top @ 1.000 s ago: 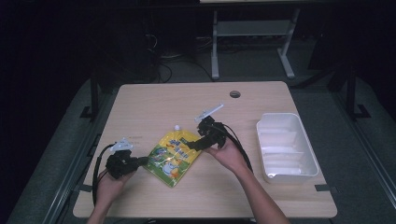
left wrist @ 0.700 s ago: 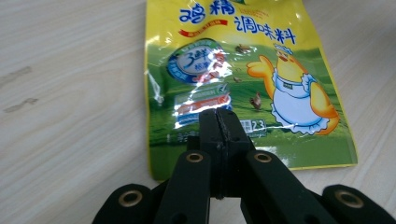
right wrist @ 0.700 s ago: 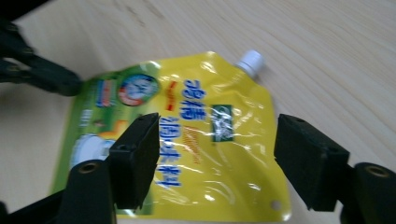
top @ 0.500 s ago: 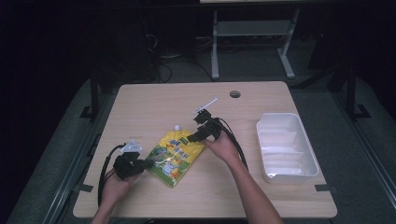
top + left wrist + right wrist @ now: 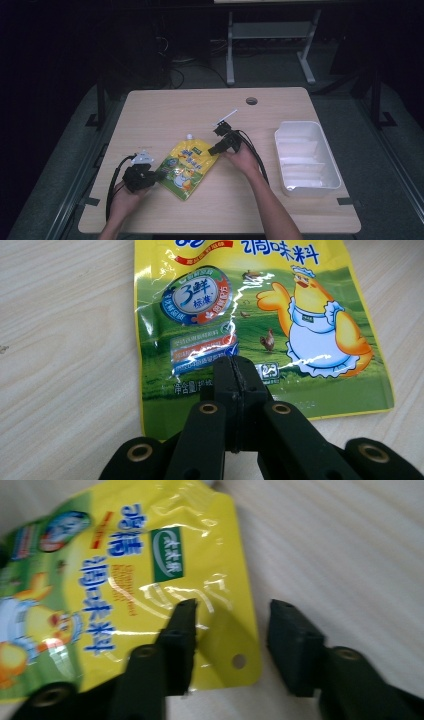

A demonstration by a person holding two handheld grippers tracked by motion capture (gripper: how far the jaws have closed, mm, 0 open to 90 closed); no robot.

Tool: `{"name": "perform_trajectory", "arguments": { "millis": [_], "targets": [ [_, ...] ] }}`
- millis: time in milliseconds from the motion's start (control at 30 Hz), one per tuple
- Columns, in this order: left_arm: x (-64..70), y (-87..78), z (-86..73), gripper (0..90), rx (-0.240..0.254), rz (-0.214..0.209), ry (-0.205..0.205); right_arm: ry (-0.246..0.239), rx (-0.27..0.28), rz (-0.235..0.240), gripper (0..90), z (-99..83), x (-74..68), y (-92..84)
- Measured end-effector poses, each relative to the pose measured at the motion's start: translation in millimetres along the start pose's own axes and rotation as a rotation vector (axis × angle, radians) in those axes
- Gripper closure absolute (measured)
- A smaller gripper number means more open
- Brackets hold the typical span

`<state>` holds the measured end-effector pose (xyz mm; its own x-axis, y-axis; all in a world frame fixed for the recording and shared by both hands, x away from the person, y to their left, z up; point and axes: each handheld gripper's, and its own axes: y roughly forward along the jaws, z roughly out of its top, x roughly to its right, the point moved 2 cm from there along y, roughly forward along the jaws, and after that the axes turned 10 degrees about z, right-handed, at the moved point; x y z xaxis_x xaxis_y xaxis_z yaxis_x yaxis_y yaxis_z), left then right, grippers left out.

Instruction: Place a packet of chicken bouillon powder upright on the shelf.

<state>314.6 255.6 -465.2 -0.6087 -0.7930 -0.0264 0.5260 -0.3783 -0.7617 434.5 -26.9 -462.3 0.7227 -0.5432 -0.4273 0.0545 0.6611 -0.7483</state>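
Pouch [image 5: 187, 164] lies on table [image 5: 165, 107]; white bin [image 5: 330, 172] holds flat packets [image 5: 302, 150].

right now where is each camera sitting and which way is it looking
High view: above the person's side, looking forward and down at the table; both forearms, left hand-held gripper, right hand-held gripper.
Left gripper view: rides the left hand-held gripper, looking along its shut jaws onto the yellow pouch.
Right gripper view: rides the right hand-held gripper, whose jaws, just closing, straddle the pouch's corner without pressing it.
Shared: all three views show the yellow pouch.
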Motion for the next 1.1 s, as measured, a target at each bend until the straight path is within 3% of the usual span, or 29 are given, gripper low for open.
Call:
{"name": "perform_trajectory", "arguments": {
  "millis": [133, 167, 200, 300, 400, 600, 700, 833, 900, 1100],
  "targets": [
    [1.3, 0.4, 0.9, 89.8, -0.006, 0.016, 0.004, -0.009, 0.05, 0.052, 72.0, -4.4, -2.0, -8.6],
    [2.0, 0.9, 1.1, 89.8, -0.011, 0.022, 0.015, 0.0, 0.072, 0.094, 73.9, -4.9, -2.3, -12.1],
    [2.6, 1.3, 1.0, 89.8, -0.014, 0.027, 0.02, 0.013, 0.102, 0.139, 74.9, -5.5, -2.5, -15.8],
    [2.5, 1.3, 1.3, 89.8, -0.01, 0.026, 0.015, 0.018, 0.103, 0.159, 73.7, -8.7, -3.5, -17.2],
    [2.2, 2.2, 1.4, 89.8, -0.009, 0.025, 0.014, 0.053, 0.122, 0.226, 71.8, -17.0, -1.1, -14.9],
    [2.0, 2.8, 1.4, 89.8, -0.006, 0.025, 0.016, 0.096, 0.085, 0.237, 70.4, -24.2, 3.0, -5.6],
    [2.4, 2.9, 1.3, 89.7, -0.006, 0.027, 0.019, 0.09, 0.098, 0.24, 71.6, -24.6, -0.1, 0.7],
    [2.4, 2.4, 1.4, 89.0, -0.002, 0.024, 0.022, 0.084, 0.104, 0.224, 80.9, -23.7, -2.9, 7.4],
    [2.5, 1.5, 1.6, 86.7, 0.001, 0.016, 0.03, 0.078, 0.115, 0.224, 86.5, -23.3, -2.8, 4.9],
    [-1.0, -8.8, 5.4, 72.6, 0.068, -0.019, 0.001, 0.035, 0.176, 0.233, 88.9, -20.2, -10.9, -14.5]
  ]
}}
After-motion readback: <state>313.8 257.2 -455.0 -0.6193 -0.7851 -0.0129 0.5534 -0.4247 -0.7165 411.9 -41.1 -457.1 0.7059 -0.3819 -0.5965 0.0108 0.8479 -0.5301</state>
